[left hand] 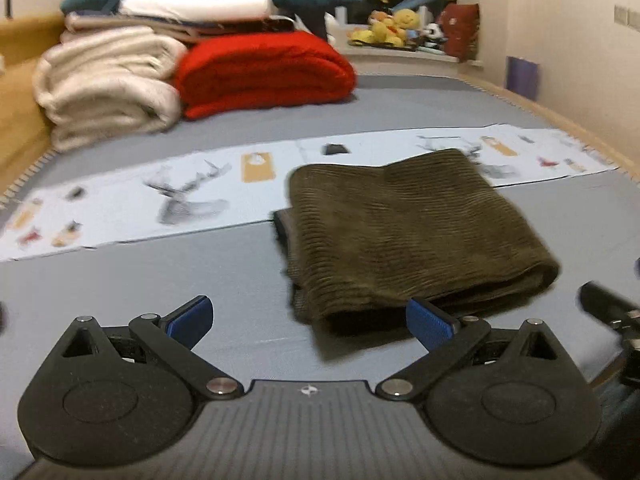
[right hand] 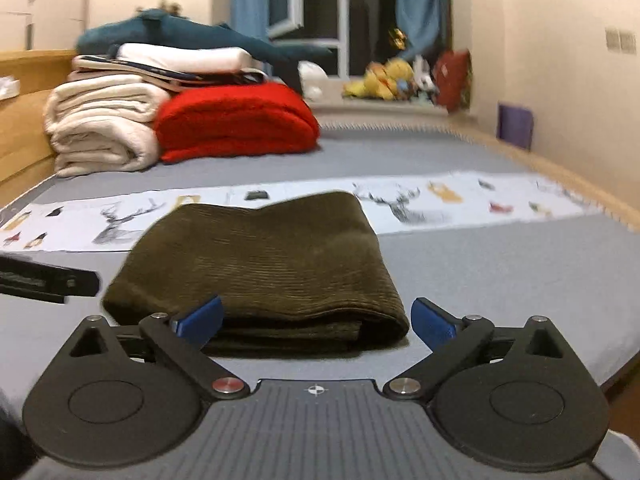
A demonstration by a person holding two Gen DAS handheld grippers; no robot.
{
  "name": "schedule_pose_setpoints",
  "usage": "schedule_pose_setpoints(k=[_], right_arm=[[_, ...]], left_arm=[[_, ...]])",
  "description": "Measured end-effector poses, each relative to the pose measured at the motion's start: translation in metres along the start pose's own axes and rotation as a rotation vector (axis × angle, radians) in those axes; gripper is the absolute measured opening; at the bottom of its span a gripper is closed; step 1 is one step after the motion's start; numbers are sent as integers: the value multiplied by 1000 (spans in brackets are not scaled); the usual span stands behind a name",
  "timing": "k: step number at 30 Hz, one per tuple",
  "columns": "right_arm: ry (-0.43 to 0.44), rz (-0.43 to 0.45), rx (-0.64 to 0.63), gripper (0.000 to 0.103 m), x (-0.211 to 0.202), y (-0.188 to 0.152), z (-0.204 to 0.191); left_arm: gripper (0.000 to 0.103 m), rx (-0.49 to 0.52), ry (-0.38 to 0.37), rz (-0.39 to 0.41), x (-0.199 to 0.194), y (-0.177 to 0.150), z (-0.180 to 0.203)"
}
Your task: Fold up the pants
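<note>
The pants [left hand: 404, 236] lie on the bed [left hand: 140, 300] as a compact olive corduroy bundle, layers stacked, the rounded fold edge facing both cameras and the far end resting on a printed paper strip [left hand: 160, 196]. The left gripper [left hand: 310, 322] stands wide, holding nothing, with its right pad just at the bundle's near corner. The right gripper [right hand: 316, 320] is also wide and empty, its fingers framing the near fold. The folding looks essentially done, so the step in hand is likely tidying or letting go. To do it well, press lightly along the top to flatten the bulge, square any layer that peeks out at the left side, and draw both grippers straight back so no pad drags the cloth.
</note>
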State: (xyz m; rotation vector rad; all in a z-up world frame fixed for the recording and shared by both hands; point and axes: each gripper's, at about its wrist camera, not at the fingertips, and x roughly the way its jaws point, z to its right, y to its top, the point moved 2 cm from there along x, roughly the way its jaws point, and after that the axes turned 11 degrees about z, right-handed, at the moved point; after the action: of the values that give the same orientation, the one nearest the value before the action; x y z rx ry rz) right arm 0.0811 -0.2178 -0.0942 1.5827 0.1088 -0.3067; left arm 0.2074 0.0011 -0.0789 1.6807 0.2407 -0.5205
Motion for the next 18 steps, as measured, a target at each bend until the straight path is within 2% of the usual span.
schedule_pose_setpoints(k=[2, 4, 6, 12, 18], right_arm=[[11, 25, -53, 102, -9, -2, -8], [23, 2, -59, 102, -11, -4, -7], [40, -27, -16, 102, -11, -7, -2], [-6, -10, 55, 102, -19, -10, 7], [-3, 2, -22, 102, -24, -16, -5]], left_arm=[[103, 5, 26, 30, -10, -7, -1], [103, 1, 17, 33, -14, -16, -3], [103, -6, 16, 10, -12, -21, -4], [103, 3, 5, 3, -13, -27, -1], [103, -18, -16, 1, -16, -28, 1]])
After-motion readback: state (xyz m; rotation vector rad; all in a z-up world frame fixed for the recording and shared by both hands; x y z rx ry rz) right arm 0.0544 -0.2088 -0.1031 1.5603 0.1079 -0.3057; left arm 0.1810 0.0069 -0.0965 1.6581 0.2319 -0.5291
